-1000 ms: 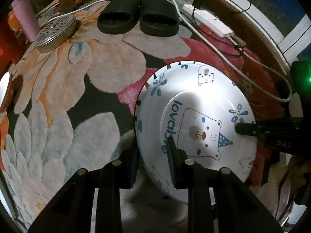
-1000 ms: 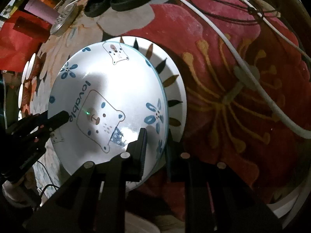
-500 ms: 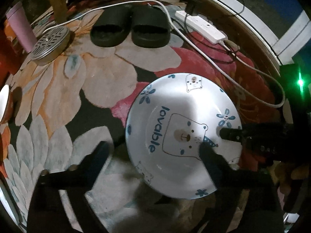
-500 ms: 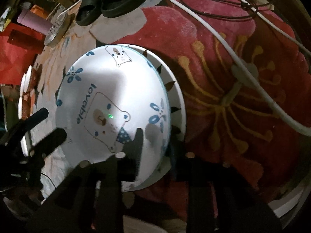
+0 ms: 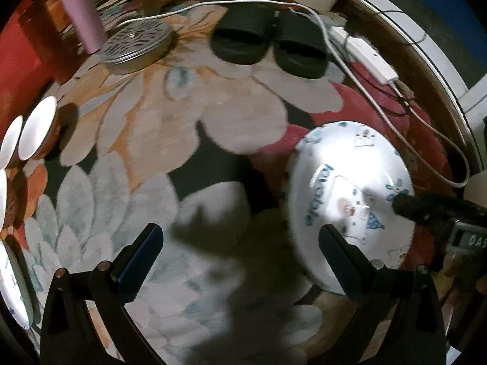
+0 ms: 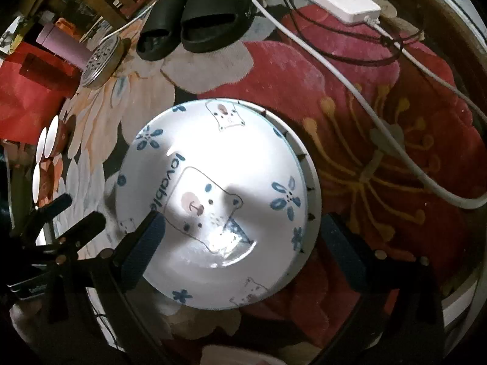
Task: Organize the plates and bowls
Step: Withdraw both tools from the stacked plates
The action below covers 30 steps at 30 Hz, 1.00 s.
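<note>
A white bear plate (image 6: 213,158) with blue flowers lies on the rug, stacked on a second plate (image 6: 313,188) with dark rim marks. My right gripper (image 6: 242,222) hovers over it, jaws opening wide. The plate shows below and between its fingers, and neither pad presses on it. My left gripper (image 5: 240,237) is off to the left of the bear plate (image 5: 350,176), jaws opening wide with only rug between them. White bowls (image 5: 36,130) stand at the far left, and another plate (image 5: 12,289) sits at the lower left edge.
Black slippers (image 5: 268,39) lie at the far side of the floral rug (image 5: 182,127). A white power strip (image 5: 365,54) and its cables run along the right. A metal strainer lid (image 5: 137,42) and a pink cup (image 5: 80,12) sit at the far left.
Both grippers let go of the bear plate's rim and spread wide. The left one drew away to the left. The right one lifted a little above the plate.
</note>
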Available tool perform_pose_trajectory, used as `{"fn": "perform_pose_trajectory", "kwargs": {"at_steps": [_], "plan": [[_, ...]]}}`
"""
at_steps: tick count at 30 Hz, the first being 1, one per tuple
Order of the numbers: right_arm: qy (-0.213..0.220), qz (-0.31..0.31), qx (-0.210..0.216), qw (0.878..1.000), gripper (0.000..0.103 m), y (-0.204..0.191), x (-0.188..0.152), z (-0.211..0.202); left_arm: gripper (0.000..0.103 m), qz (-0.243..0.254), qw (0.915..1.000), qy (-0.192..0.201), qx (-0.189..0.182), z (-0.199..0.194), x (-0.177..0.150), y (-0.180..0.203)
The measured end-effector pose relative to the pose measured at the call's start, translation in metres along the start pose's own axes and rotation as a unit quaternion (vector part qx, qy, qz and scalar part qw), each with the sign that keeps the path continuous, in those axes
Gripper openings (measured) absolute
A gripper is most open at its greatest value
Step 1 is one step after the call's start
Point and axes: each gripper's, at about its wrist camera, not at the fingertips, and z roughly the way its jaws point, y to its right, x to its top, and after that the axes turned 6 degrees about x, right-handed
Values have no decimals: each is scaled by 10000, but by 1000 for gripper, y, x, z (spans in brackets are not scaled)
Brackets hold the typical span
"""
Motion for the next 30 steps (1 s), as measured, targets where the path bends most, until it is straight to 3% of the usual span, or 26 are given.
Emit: {"fn": "perform_pose_trajectory", "kwargs": {"at_steps": [6,30], "plan": [[151,-195,13,9997,103,-21,4,0,102,-147,9998,-34,118,-3,-7,-24],[-87,-612,322,9976,103,-92,-7,30,102,-611,9970,-137,449,-10,-33,-96]]}}
